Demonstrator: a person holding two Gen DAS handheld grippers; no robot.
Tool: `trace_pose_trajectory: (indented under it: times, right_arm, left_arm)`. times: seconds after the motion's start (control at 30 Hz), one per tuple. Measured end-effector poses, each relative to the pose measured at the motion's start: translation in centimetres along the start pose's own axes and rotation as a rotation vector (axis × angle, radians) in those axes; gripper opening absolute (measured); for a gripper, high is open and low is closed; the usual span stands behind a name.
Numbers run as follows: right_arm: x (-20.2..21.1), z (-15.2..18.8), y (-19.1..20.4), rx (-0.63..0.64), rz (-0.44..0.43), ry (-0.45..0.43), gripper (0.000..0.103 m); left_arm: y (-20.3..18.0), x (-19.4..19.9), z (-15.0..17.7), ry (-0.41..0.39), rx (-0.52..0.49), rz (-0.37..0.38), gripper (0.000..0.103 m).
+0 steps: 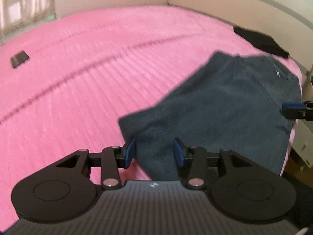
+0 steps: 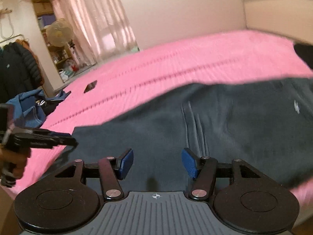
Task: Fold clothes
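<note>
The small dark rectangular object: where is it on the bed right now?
The dark rectangle lies alone on the pink bedspread, far left in the left wrist view, well apart from the navy garment.

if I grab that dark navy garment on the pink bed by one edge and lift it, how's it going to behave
Probably floppy: the dark navy garment lies limp, with soft creases, on the pink bedspread, so a lifted edge would likely sag and drape. It looks like thick, fleecy fabric, so perhaps a bit heavy for cloth. It seems unlikely to slip or roll; pushed, it would likely bunch up.
</note>
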State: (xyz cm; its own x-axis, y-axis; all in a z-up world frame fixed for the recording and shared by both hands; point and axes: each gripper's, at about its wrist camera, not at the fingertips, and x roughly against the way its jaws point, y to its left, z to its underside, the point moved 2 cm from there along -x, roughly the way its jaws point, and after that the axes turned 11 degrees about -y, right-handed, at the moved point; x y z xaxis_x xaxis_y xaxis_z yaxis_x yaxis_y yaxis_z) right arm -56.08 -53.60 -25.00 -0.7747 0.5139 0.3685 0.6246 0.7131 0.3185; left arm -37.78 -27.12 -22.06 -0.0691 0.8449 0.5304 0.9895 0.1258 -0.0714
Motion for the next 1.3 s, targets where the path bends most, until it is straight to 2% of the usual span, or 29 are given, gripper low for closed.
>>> trace_pose_trajectory:
  times: [0.07, 0.17, 0.23, 0.33, 0.4, 0.5, 0.6, 0.67, 0.73, 0.87, 0.93, 1.07, 1.2, 1.3]
  right_arm:
    - [-2.2, -0.4, -0.8, -0.014, -0.005, 0.029, 0.059]
    - [-5.4, -0.8, -2.5, -0.064, -0.012, 0.08, 0.058]
    - [-6.2, -1.2, -3.3, -0.109, -0.022, 0.097, 0.058]
    - [-4.9, -1.8, -2.5, -0.077, 0.023, 0.086, 0.059]
    - [-3.2, -1.7, -1.7, -0.075, 0.003, 0.075, 0.061]
    - [-0.4, -0.6, 0.6, -0.028, -0.046, 0.067, 0.075]
    - [1.0, 1.3, 3.6, 0.026, -0.129, 0.098, 0.078]
    - [0.7, 3.2, 4.7, 0.03, -0.163, 0.144, 0.08]
    - [0.4, 4.5, 5.0, 0.011, -0.14, 0.16, 0.08]
    - [1.6, 3.7, 6.5, -0.003, -0.132, 0.138, 0.08]
    - [2.4, 3.6, 8.3, 0.086, -0.161, 0.123, 0.08]
    - [3.0, 5.0, 12.7, 0.358, -0.229, 0.106, 0.08]
    - [2.5, 6.8, 16.8, 0.619, -0.306, 0.088, 0.08]
    - [1.0, 8.2, 19.2, 0.766, -0.353, 0.08, 0.08]
  left_arm:
    - [0.3, 0.3, -0.7, -0.04, 0.032, 0.01, 0.032]
    - [0.4, -1.8, -0.1, 0.027, -0.013, -0.001, 0.032]
    - [0.1, -2.6, -0.1, 0.032, -0.034, -0.005, 0.034]
    - [0.0, -2.5, -0.7, 0.036, -0.042, -0.012, 0.033]
    - [-0.1, -1.0, -1.0, 0.023, -0.049, -0.015, 0.033]
    - [-0.5, 2.4, -0.5, -0.001, -0.054, -0.02, 0.034]
    - [-1.2, 5.6, 1.1, -0.01, -0.03, -0.028, 0.035]
    - [-1.8, 6.5, 3.1, 0.025, 0.002, -0.015, 0.035]
    - [-2.6, 6.7, 4.8, 0.06, -0.016, -0.027, 0.036]
    - [-3.4, 8.4, 5.8, 0.068, -0.036, -0.059, 0.035]
    - [-3.6, 9.7, 5.8, 0.049, -0.052, -0.067, 0.036]
    - [-3.6, 11.9, 5.9, 0.022, -0.109, -0.116, 0.037]
    - [-3.4, 13.4, 6.4, 0.01, -0.149, -0.157, 0.039]
    - [-3.2, 14.4, 6.7, -0.006, -0.184, -0.183, 0.041]
